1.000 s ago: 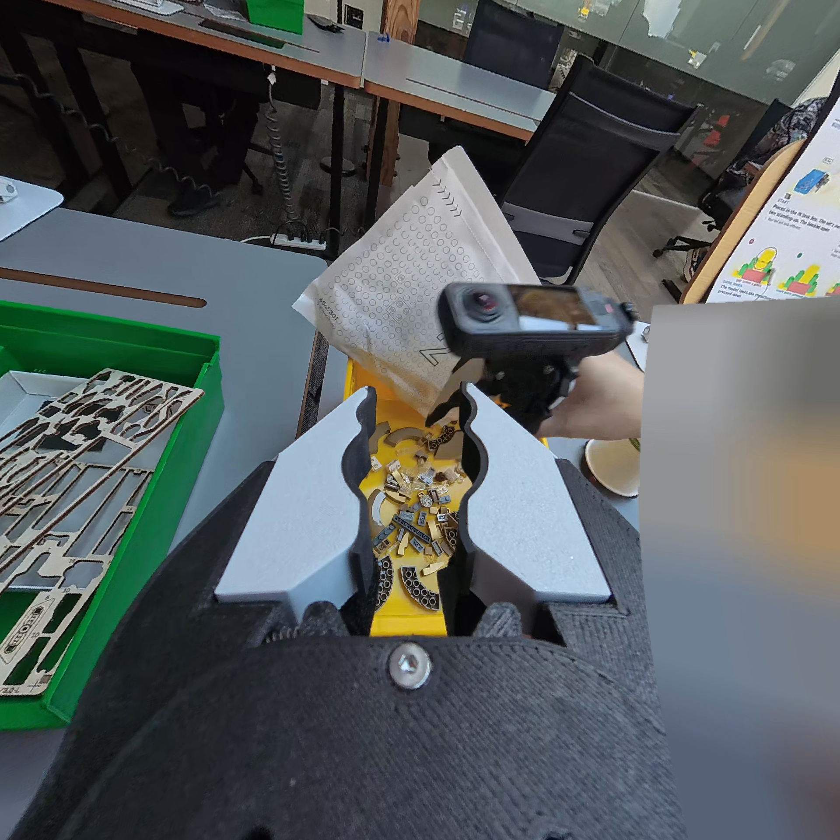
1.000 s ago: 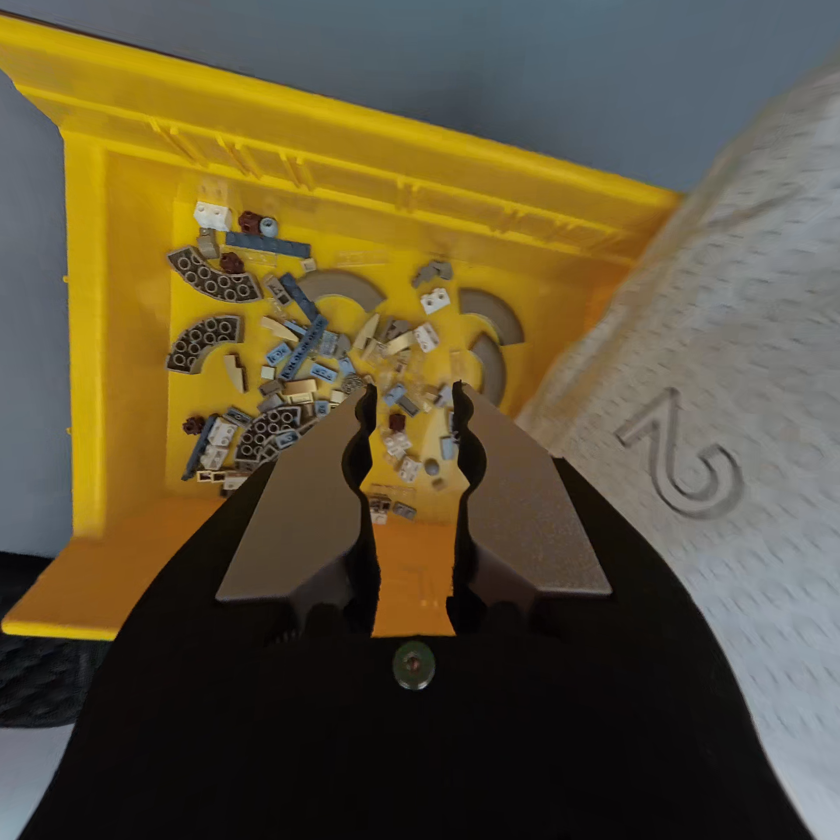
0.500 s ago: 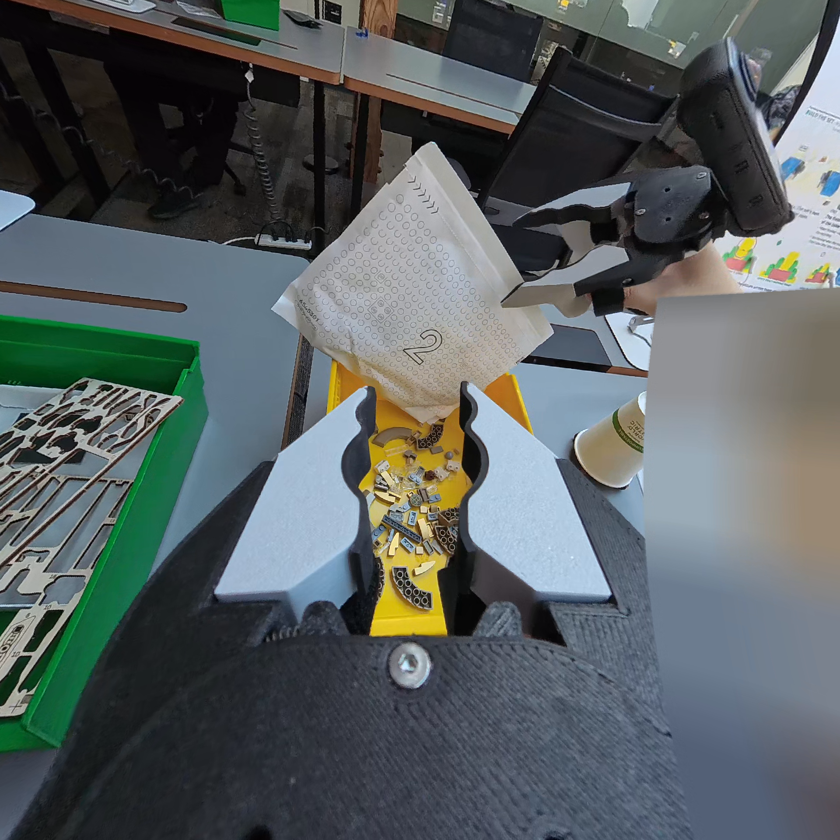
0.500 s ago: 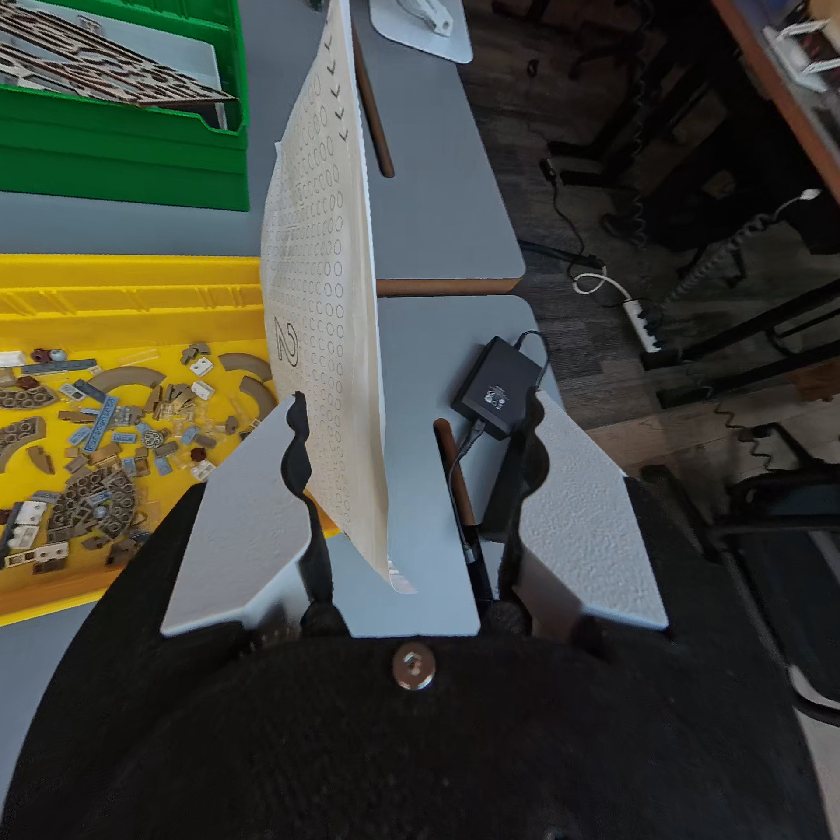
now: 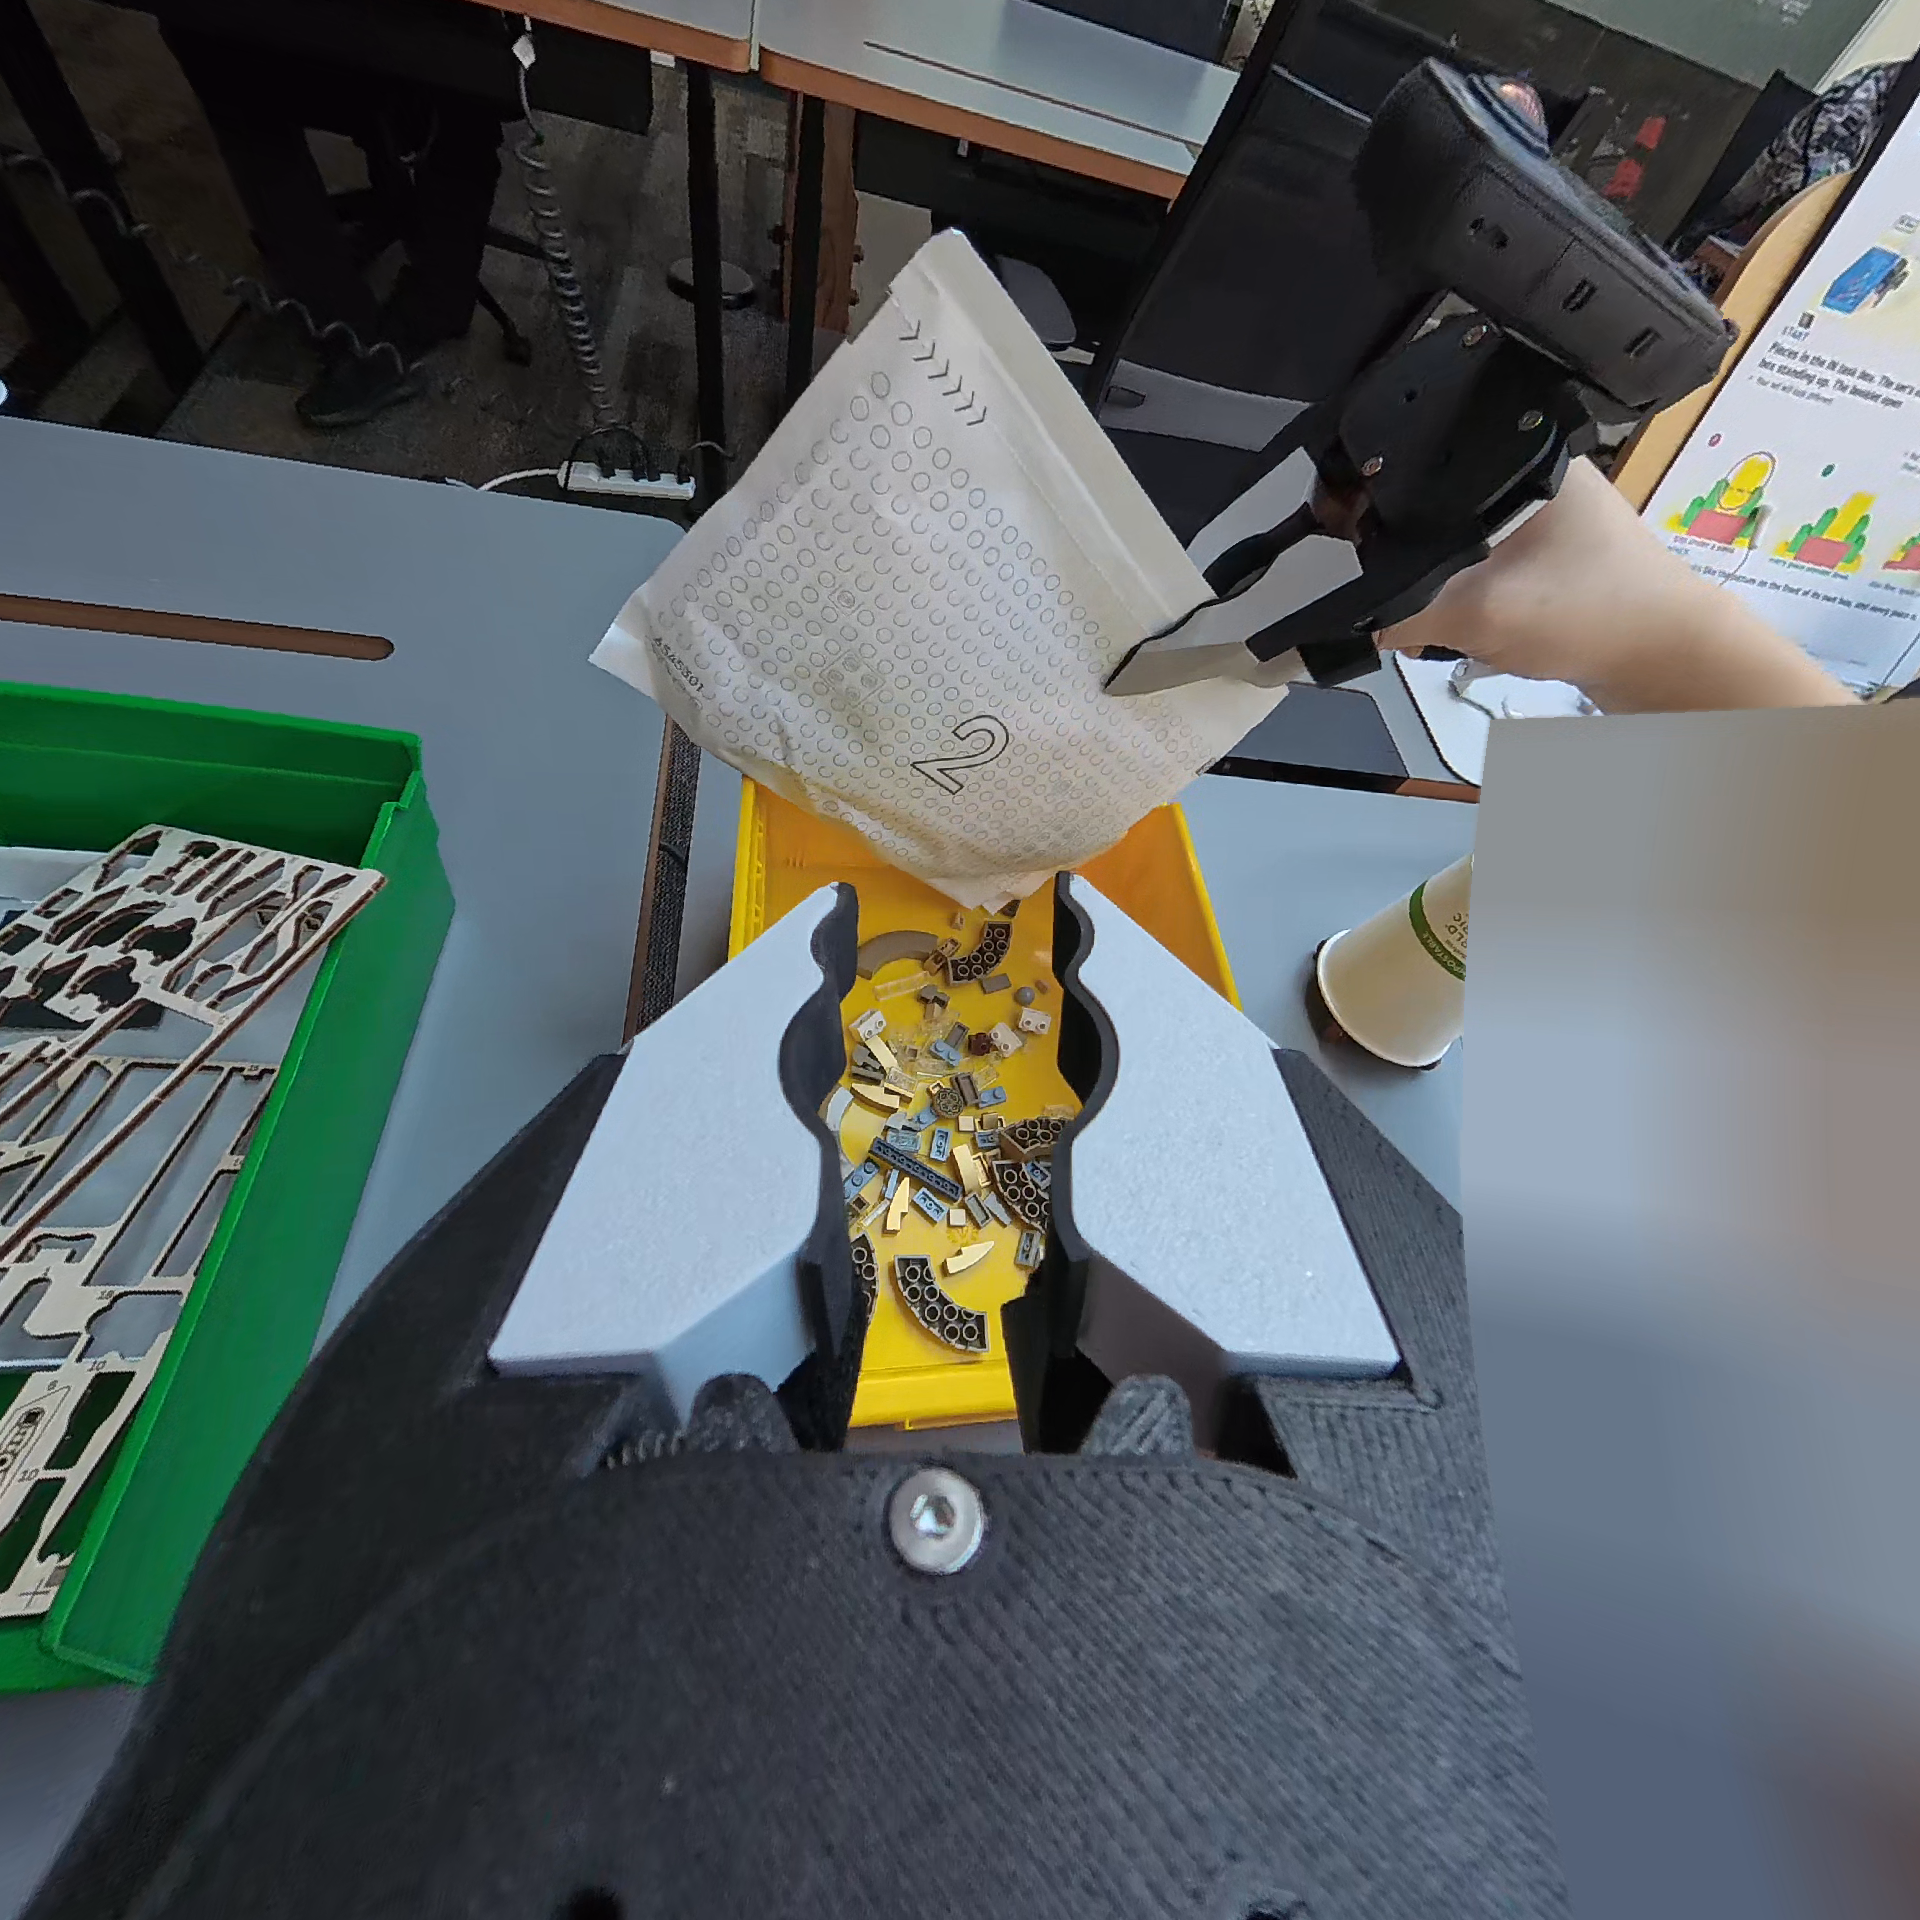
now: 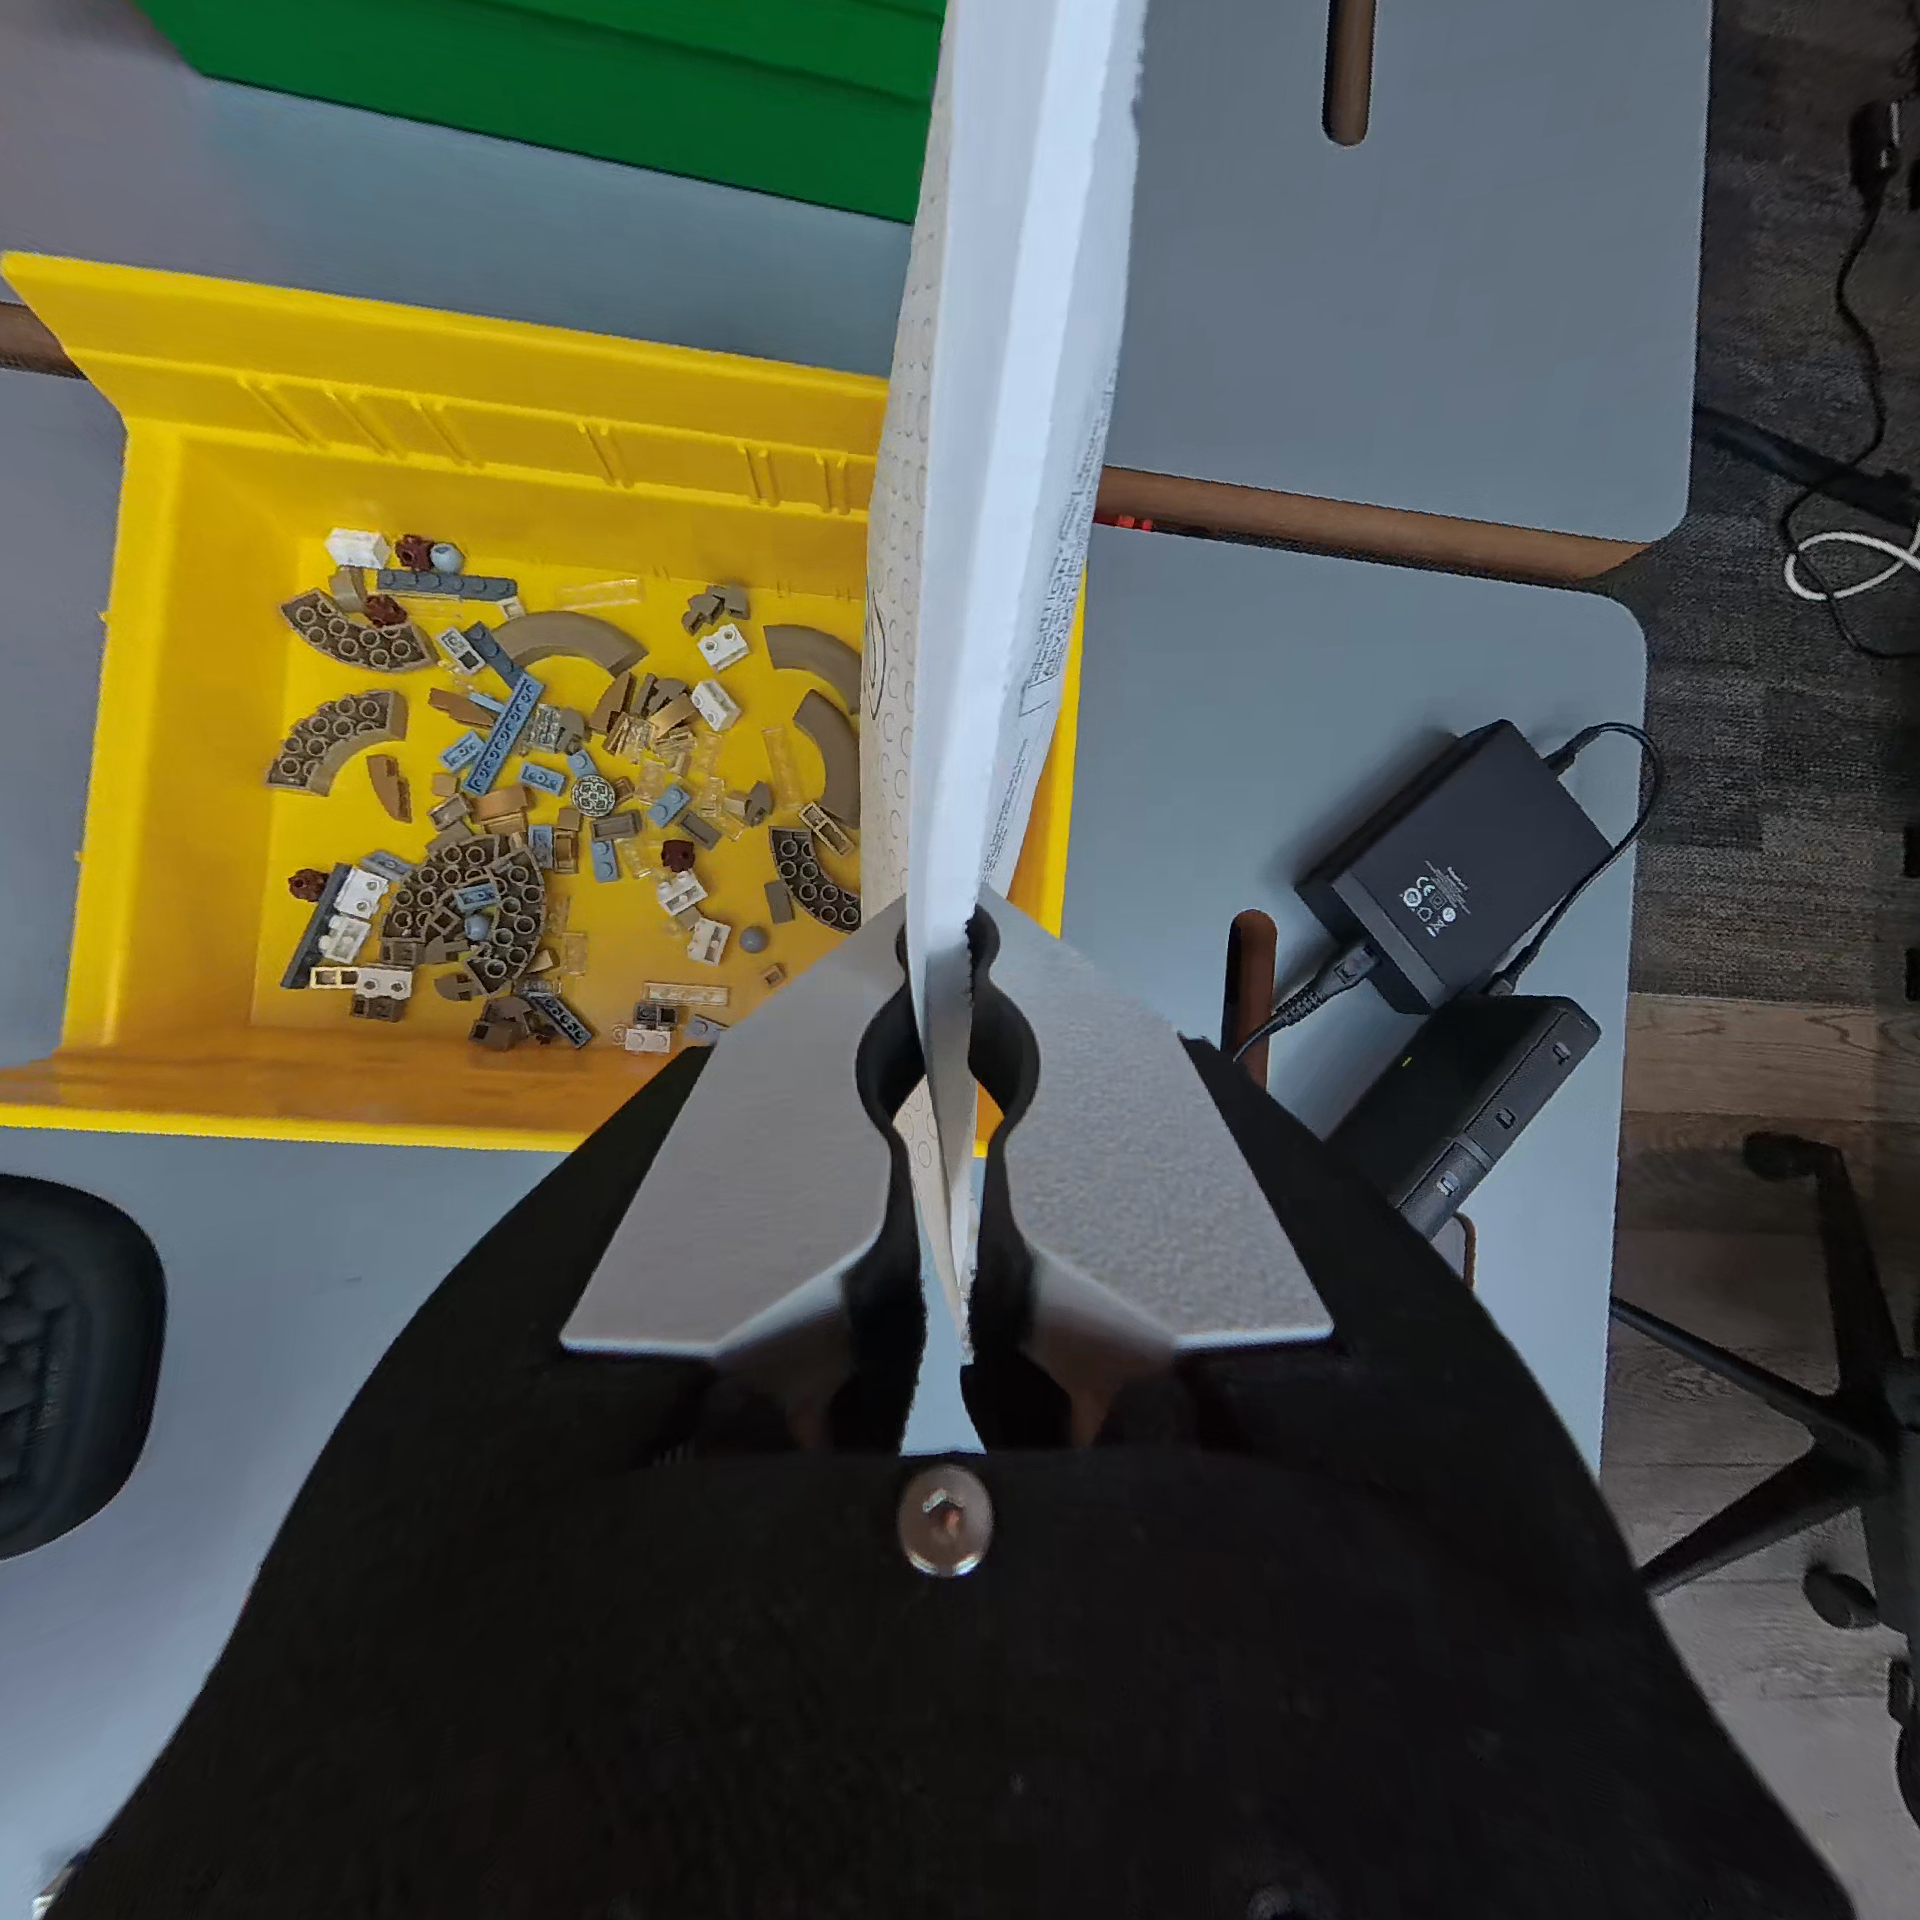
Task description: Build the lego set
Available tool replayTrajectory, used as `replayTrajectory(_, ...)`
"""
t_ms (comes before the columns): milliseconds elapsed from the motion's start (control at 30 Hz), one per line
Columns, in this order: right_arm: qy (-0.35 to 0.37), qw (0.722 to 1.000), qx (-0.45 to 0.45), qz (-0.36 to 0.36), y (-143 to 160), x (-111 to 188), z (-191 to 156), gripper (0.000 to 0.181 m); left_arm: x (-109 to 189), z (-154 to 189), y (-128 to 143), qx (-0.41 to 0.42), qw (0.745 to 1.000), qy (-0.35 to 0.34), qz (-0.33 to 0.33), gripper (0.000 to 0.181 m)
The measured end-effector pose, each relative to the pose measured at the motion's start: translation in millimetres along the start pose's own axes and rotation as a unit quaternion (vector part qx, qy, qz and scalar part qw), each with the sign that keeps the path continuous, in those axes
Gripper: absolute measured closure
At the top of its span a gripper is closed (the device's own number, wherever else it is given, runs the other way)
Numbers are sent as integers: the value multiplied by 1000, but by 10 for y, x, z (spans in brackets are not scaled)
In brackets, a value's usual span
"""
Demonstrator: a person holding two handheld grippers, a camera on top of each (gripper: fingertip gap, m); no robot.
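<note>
A yellow bin (image 5: 1195,904) on the grey table holds several small loose lego pieces (image 5: 956,1132) in grey, tan, blue and white. A white paper bag (image 5: 914,623) stands tilted, its lower end in the bin's far part. My left gripper (image 5: 951,899) is open and empty, above the bin's near part. My right gripper (image 5: 1122,675) is shut on the bag's right corner. In the right wrist view the bag (image 6: 997,416) runs edge-on between the shut fingers of the right gripper (image 6: 940,920), with the bin (image 6: 187,675) and pieces (image 6: 499,810) to its left.
A green box (image 5: 249,1195) with a cut-out wooden sheet (image 5: 135,1039) lies left of the bin. A paper cup (image 5: 1392,987) stands to the right. A black power adapter (image 6: 1455,873) and its cables lie on the table. An instruction board (image 5: 1818,468) stands at the far right. One gripper's finger ends stand about 20 cm off the other's. The black power adapter (image 6: 1455,873) is about 25 cm from my right fingertips.
My right gripper left its place over the bin, came to the bag's edge with its jaws open, and has now shut on the bag's corner. My left gripper has stayed open over the bin.
</note>
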State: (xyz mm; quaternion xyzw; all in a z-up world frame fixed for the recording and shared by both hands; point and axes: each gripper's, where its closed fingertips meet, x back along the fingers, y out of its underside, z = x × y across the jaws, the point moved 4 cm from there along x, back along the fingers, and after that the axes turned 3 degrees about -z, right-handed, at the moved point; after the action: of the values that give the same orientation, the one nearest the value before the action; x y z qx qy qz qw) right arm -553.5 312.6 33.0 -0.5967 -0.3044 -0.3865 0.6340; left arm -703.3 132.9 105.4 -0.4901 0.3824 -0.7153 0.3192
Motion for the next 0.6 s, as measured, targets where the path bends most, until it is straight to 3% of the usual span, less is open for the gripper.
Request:
replayTrajectory(300,41,999,20,10,-212,327,-14,181,23,-2,-12,2,1000,1,6,145)
replayTrajectory(600,32,999,7,25,-193,156,17,181,31,3,-18,2,1000,1,9,145)
